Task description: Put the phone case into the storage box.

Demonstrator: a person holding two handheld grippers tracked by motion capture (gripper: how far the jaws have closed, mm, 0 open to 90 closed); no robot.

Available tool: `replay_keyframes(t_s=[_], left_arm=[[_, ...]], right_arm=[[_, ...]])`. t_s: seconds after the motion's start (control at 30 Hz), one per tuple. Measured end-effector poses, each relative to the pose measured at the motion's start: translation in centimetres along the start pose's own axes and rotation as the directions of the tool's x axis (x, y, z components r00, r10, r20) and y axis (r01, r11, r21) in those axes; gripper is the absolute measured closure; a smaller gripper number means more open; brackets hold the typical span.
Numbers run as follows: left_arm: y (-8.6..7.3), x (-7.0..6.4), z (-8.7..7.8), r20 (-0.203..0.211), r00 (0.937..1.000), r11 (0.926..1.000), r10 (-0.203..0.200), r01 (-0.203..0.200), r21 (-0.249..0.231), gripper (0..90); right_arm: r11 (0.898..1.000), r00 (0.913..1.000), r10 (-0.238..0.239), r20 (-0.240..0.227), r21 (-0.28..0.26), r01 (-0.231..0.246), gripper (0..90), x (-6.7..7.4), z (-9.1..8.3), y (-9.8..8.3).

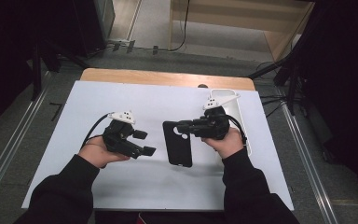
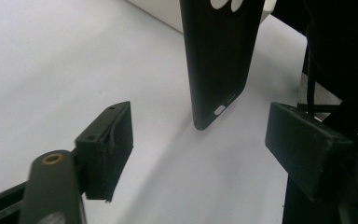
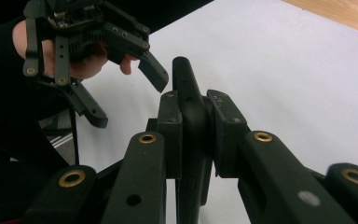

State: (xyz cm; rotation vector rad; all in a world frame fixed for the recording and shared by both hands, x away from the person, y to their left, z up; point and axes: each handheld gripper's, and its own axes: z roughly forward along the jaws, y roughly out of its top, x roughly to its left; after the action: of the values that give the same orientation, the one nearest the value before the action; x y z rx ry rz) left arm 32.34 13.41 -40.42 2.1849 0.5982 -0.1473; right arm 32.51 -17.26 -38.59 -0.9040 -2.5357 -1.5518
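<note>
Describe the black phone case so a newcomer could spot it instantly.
On the white sheet covering the table, look between the two hand-held grippers. The black phone case is the flat dark slab there, its upper edge clamped by the right gripper. Unlike the white tray at the right edge, it is black with a camera cutout.

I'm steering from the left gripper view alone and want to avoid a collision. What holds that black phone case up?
Observer: The right hand-held gripper is shut on the black phone case, pads clamping both faces near its camera-cutout end.
Operator: Is anything between my own jaws?
Observer: No; in the high view the left hand-held gripper is open and stands apart from the case, to its left.
Operator: Anything behind the right hand?
Observer: A white tray lies along the table's right edge, partly under that hand.
</note>
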Motion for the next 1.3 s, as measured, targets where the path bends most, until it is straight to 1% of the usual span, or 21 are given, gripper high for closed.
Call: replay_keyframes(t_s=[0.07,0.1,0.13,0.17,0.23,0.27,0.3,0.33,0.4,0.47,0.5,0.53,0.57,0.6,0.7,0.77,0.9,1.0,1.1,1.17,1.3], left_arm=[[0.1,0.0,-0.1,0.005,0.9999,0.9999,-0.016,0.016,-0.001,25.5],[0.2,0.1,-0.1,-0.002,0.9998,0.9997,-0.019,0.019,-0.012,26.0],[0.2,0.0,-0.2,-0.007,0.9999,0.9998,-0.009,0.009,-0.020,26.4],[0.3,-0.1,-0.2,-0.011,0.9999,0.9998,0.011,-0.011,-0.014,28.6],[0.3,-0.3,-0.1,-0.017,0.9996,0.9998,0.022,-0.022,-0.001,28.5],[0.4,-0.4,-0.1,-0.018,0.9992,0.9994,0.036,-0.036,0.005,28.6],[0.4,-0.4,-0.1,-0.013,0.9990,0.9990,0.043,-0.043,0.008,28.6],[0.5,-0.4,-0.1,-0.014,0.9989,0.9990,0.044,-0.044,-0.002,28.9],[0.6,-0.3,-0.1,0.008,0.9992,0.9991,0.040,-0.040,-0.015,30.3],[0.8,-0.2,-0.2,0.026,0.9993,0.9994,0.026,-0.026,-0.024,30.3],[0.8,-0.1,-0.3,0.029,0.9993,0.9994,0.025,-0.024,-0.023,30.3],[0.8,-0.1,-0.3,0.033,0.9992,0.9998,0.020,-0.020,-0.009,30.5],[0.9,-0.1,-0.4,0.025,0.9996,0.9999,0.016,-0.016,0.004,35.0],[1.0,-0.1,-0.4,0.023,0.9996,0.9998,0.018,-0.018,0.002,36.2],[1.4,-0.1,-0.6,0.047,0.9982,0.9993,0.038,-0.039,0.002,36.3],[1.7,-0.2,-0.7,0.055,0.9962,0.9977,0.067,-0.067,-0.001,36.3],[2.3,-0.1,-0.8,0.077,0.9925,0.9955,0.095,-0.095,-0.005,36.4],[2.7,0.1,-0.7,0.093,0.9913,0.9956,0.093,-0.093,-0.004,36.4],[3.0,0.2,-0.7,0.100,0.9896,0.9947,0.103,-0.103,-0.006,36.4],[3.1,0.3,-0.7,0.105,0.9893,0.9949,0.101,-0.100,-0.011,36.4],[3.3,0.4,-0.5,0.123,0.9862,0.9938,0.111,-0.111,-0.006,36.4]], right_arm=[[1.000,1.0000,0.000,-0.008,0.004,0.001,74.5,0.0,0.1,0.0],[1.000,1.0000,-0.002,-0.009,0.005,0.002,74.5,0.0,0.1,0.0],[1.000,0.9999,-0.004,-0.011,0.005,0.004,74.5,0.0,0.1,0.0],[1.000,0.9999,-0.006,-0.014,0.008,0.006,74.5,-0.1,0.2,0.0],[1.000,0.9998,-0.008,-0.019,0.009,0.008,74.5,-0.1,0.2,0.0],[1.000,0.9998,-0.008,-0.020,0.010,0.008,74.4,-0.1,0.2,0.0],[1.000,0.9997,-0.005,-0.026,0.011,0.005,74.5,-0.1,0.3,0.0],[1.000,0.9994,-0.005,-0.033,0.012,0.005,74.5,-0.1,0.3,0.0],[1.000,0.9992,-0.008,-0.040,0.016,0.009,74.5,-0.2,0.3,-0.1],[1.000,0.9990,-0.009,-0.044,0.019,0.010,74.5,-0.2,0.4,-0.1],[1.000,0.9989,-0.013,-0.045,0.021,0.014,74.5,-0.2,0.4,-0.1],[1.000,0.9987,-0.021,-0.047,0.021,0.022,74.5,-0.3,0.4,-0.1],[0.999,0.9983,-0.025,-0.053,0.022,0.026,74.5,-0.3,0.4,-0.1],[0.999,0.9977,-0.034,-0.059,0.022,0.035,74.5,-0.3,0.5,-0.1],[0.998,0.9959,-0.054,-0.072,0.018,0.056,74.4,-0.4,0.6,-0.1],[0.997,0.9946,-0.066,-0.081,0.023,0.068,74.5,-0.5,0.7,0.0],[0.996,0.9916,-0.076,-0.105,0.031,0.079,74.5,-0.6,0.9,0.1],[0.995,0.9880,-0.087,-0.128,0.041,0.093,74.4,-0.6,1.1,0.2],[0.992,0.9839,-0.106,-0.144,0.054,0.115,74.5,-0.4,1.4,0.3],[0.990,0.9807,-0.119,-0.155,0.056,0.129,74.4,-0.3,1.5,0.4],[0.987,0.9752,-0.137,-0.174,0.061,0.149,74.5,-0.2,1.8,0.6]])
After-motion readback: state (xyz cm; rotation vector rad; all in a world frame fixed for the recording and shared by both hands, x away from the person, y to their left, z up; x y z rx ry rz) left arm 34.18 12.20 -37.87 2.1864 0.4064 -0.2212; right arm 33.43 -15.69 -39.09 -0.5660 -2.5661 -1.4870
